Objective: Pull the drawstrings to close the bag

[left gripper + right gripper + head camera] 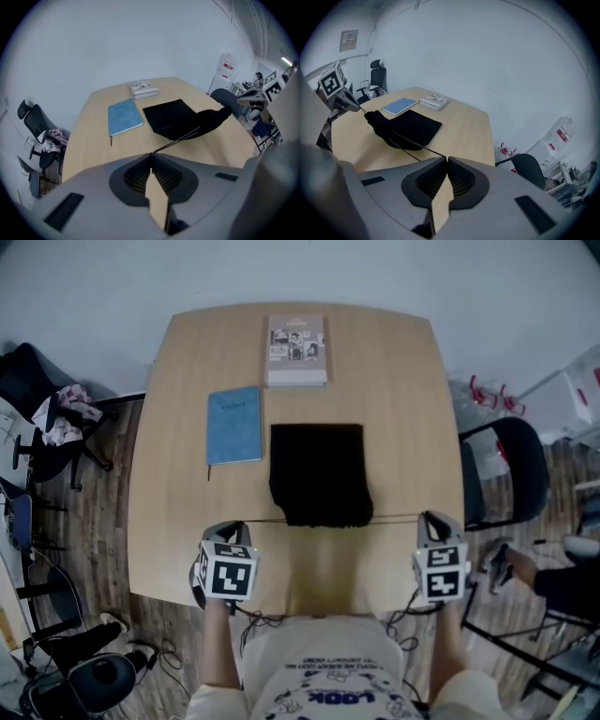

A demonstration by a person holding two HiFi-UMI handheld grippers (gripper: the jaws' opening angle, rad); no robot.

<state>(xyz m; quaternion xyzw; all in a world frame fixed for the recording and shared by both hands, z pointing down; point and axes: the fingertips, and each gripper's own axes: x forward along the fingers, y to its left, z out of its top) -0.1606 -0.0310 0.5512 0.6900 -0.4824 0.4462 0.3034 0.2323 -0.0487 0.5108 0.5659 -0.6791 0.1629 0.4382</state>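
L claw (242,525) & R claw (427,517) each clamped shut on a thin, hard-to-spot drawstring (264,520), both taut off the black bag (317,470), its bunched mouth near the bench (394,381) front edge, bare wood either side.

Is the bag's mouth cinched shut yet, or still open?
Largely cinched: the bag mouth is bunched, and both drawstrings run taut to the left tool and right tool. Whether fully closed, cannot tell.
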